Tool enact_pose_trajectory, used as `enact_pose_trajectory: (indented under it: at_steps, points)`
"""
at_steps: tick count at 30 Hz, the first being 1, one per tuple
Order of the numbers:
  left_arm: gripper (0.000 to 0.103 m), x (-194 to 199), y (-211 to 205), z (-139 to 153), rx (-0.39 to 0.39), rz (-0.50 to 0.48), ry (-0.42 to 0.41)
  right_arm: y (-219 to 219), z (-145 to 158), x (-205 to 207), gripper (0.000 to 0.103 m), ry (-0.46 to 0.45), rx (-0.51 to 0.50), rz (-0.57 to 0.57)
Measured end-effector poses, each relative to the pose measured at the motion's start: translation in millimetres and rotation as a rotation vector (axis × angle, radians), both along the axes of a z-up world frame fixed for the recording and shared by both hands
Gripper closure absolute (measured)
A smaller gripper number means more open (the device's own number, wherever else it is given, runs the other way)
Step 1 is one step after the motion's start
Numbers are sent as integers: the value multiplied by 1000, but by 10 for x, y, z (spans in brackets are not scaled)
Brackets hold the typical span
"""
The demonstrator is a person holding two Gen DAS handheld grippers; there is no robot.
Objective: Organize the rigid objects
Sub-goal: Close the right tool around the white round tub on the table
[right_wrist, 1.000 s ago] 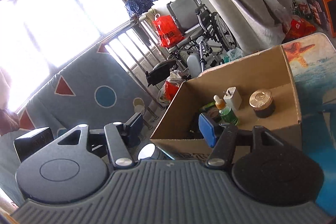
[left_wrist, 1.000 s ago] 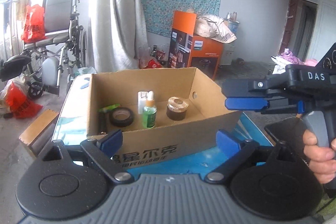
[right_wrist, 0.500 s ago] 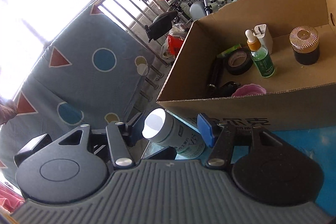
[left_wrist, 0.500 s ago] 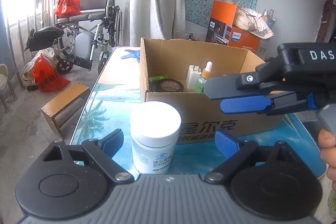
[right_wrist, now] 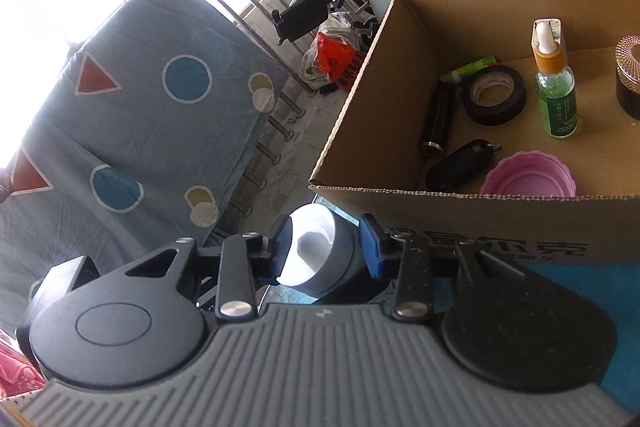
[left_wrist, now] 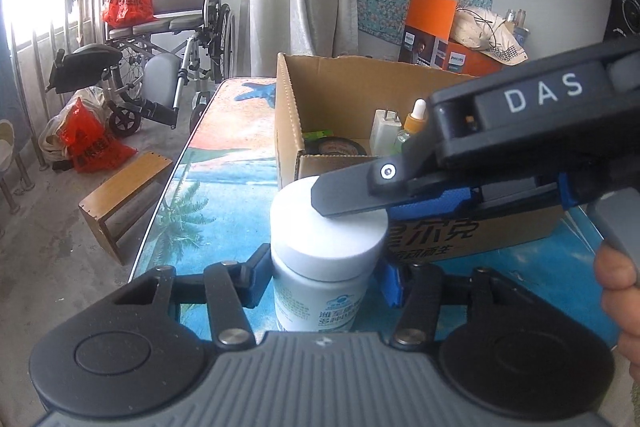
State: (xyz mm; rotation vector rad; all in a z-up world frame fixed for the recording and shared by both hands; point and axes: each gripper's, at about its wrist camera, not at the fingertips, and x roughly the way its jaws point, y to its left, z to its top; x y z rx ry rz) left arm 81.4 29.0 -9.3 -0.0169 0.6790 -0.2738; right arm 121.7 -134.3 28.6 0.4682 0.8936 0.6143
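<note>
The white-capped bottle [left_wrist: 326, 259] is standing upright on the blue printed table [left_wrist: 208, 203], just in front of the cardboard box [left_wrist: 344, 95], near the box's left corner. Its long axis is running vertically, cap facing up.

The left gripper [left_wrist: 320, 277] is closing its jaws around the bottle body just below the cap; the pads are sitting at or very near the plastic on both sides, though firm pressure cannot be confirmed. The right gripper [right_wrist: 326, 253] is coming in from the side and closing its jaws across the cap, blue pads flanking it closely.

Judged handling: a rigid plastic bottle, likely light, with smooth, somewhat slippery walls and a glossy label. It should not crush under a moderate squeeze. The body below the cap's overhanging rim looks the safest hold, since the rim would be stopping any downward slip; the cap alone could turn or come loose.

The box is already holding a tape roll [right_wrist: 496, 99] and a dropper bottle [right_wrist: 554, 83].
</note>
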Motion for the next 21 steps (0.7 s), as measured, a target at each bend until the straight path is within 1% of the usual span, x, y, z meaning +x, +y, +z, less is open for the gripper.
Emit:
enact_pose_trajectory:
  at_steps: [3, 6, 10, 15, 19, 21]
  points:
    - [48, -53, -84, 14, -8, -24, 0, -91, 4, -85, 69, 8, -5, -12]
    - [49, -111, -235, 43, -6, -69, -1, -224, 42, -231, 69, -4, -26, -38]
    - [49, -177, -486, 95, -7, -137, -8, -527, 92, -450, 69, -4, -19, -111]
    - [49, -197, -836, 155, -1, -230, -26, -886, 179, -684, 66, -33, -28, -205]
    - [49, -132, -1069, 104, -8, -285, 1, -1121, 164, -781, 66, -44, -50, -261]
    - [49, -123, -1178, 55, 17, -297, 15, -1220, 93, -788, 65, -35, -53, -282]
